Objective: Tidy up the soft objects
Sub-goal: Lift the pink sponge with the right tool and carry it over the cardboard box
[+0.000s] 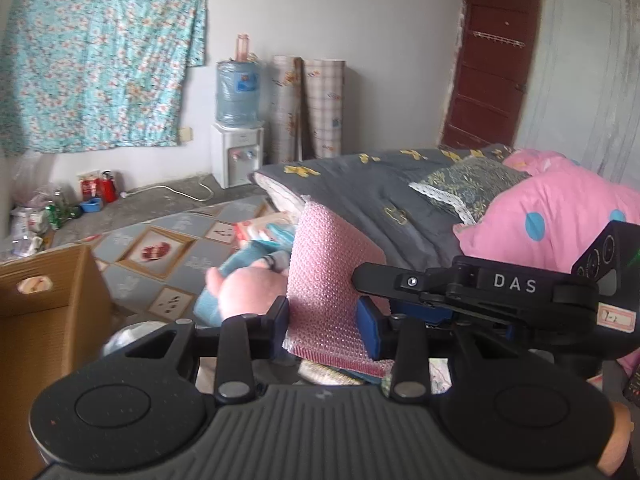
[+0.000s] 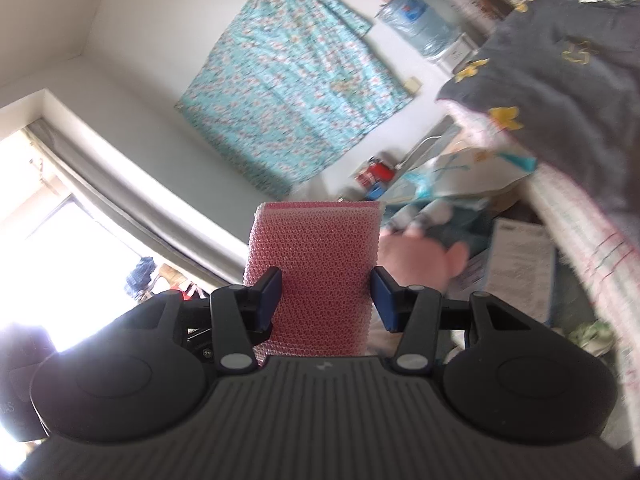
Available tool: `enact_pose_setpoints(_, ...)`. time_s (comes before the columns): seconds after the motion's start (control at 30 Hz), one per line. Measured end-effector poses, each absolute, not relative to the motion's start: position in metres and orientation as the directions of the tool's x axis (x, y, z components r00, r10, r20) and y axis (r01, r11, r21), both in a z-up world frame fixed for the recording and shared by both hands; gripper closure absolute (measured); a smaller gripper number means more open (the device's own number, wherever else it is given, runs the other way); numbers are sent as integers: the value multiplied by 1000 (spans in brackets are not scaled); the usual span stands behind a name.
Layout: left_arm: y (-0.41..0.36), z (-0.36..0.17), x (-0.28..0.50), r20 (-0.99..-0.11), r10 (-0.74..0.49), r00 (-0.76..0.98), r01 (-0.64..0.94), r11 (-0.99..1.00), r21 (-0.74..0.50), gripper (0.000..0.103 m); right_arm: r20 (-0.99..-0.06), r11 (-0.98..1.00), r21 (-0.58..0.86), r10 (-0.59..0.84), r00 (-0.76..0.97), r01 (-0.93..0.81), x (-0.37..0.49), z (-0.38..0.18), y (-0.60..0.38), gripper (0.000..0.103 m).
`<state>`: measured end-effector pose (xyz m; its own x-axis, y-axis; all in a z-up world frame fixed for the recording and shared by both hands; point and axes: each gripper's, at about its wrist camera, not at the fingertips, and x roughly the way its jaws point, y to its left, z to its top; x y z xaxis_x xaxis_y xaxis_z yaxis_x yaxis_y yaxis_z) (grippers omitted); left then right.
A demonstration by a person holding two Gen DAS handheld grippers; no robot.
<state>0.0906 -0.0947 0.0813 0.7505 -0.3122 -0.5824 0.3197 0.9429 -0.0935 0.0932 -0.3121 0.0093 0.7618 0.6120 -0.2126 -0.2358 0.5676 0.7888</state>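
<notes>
A pink bubble-textured soft pad (image 1: 326,280) stands upright between the fingers of my left gripper (image 1: 325,320), which is shut on its lower part. My right gripper (image 2: 325,304) is shut on the same pad (image 2: 316,264) from the other side; its black body marked DAS (image 1: 480,292) shows at the right of the left wrist view. A pink plush toy with a teal part (image 1: 244,288) lies just behind the pad; in the right wrist view (image 2: 420,256) it is blurred.
An open cardboard box (image 1: 52,320) stands at the left. A bed with a grey quilt (image 1: 360,196), a grey patterned pillow (image 1: 468,184) and a pink dotted duvet (image 1: 560,216) fills the right. A water dispenser (image 1: 238,120) and rolled mats (image 1: 308,108) stand at the far wall.
</notes>
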Motion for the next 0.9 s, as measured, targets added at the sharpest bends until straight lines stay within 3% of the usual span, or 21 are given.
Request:
enact_pose_setpoints(0.53, 20, 97, 44, -535, -135, 834, 79, 989, -126, 65, -270, 549, 739, 773, 574, -391, 95, 59, -174, 54)
enact_pose_setpoints(0.9, 138, 86, 86, -605, 25, 796, -147, 977, -154, 64, -400, 552, 693, 830, 389, -464, 159, 71, -30, 54)
